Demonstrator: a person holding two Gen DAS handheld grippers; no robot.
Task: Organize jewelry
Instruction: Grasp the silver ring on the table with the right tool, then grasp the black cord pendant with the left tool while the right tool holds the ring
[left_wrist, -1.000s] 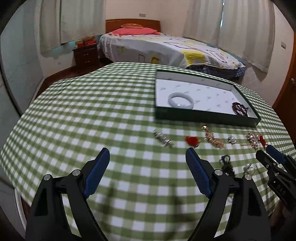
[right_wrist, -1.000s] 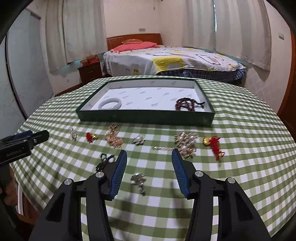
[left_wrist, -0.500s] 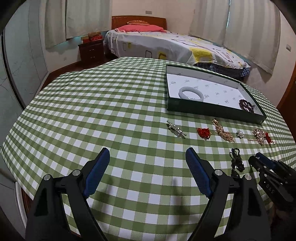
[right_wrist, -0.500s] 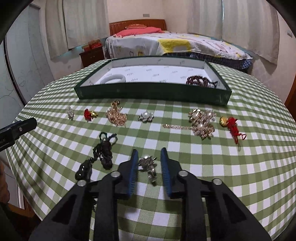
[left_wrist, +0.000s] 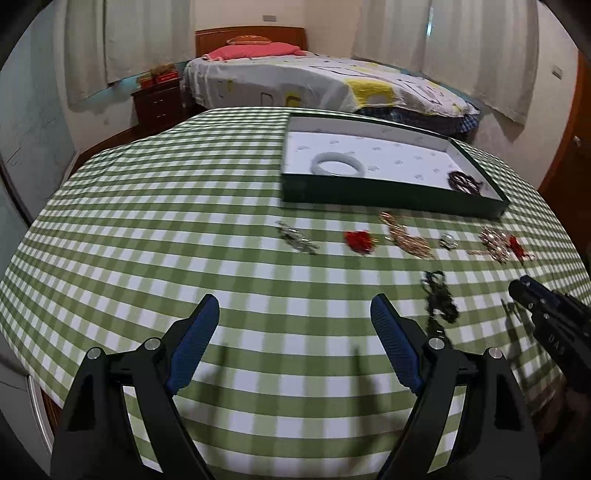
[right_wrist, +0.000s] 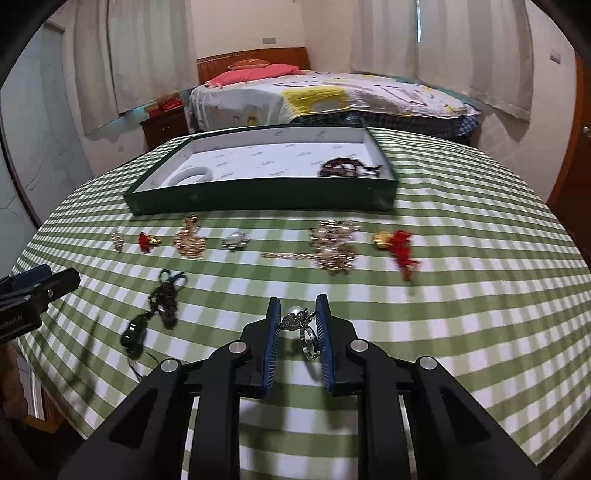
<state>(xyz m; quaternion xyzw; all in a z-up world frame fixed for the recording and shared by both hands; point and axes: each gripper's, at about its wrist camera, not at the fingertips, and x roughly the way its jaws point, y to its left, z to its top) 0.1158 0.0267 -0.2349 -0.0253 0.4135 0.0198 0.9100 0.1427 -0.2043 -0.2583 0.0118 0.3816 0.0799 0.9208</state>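
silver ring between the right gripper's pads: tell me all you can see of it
The silver ring is small and metallic: a plain shiny band toward the camera, an ornate sparkly top and a pearl-like bead at the far end. It sits between the blue pads of the right gripper, whose jaws have just been closing and now pinch it above the green checked tablecloth.

Dim, warm indoor light — soft shadows, motion blur, heavy fisheye bending at edges.

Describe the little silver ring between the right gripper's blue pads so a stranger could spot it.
Start at the dark green tray on the green checked tablecloth, then come past the row of brooches to the near edge. The silver ring sits there, clamped in the right gripper: the only piece with a plain round band and a pearl.
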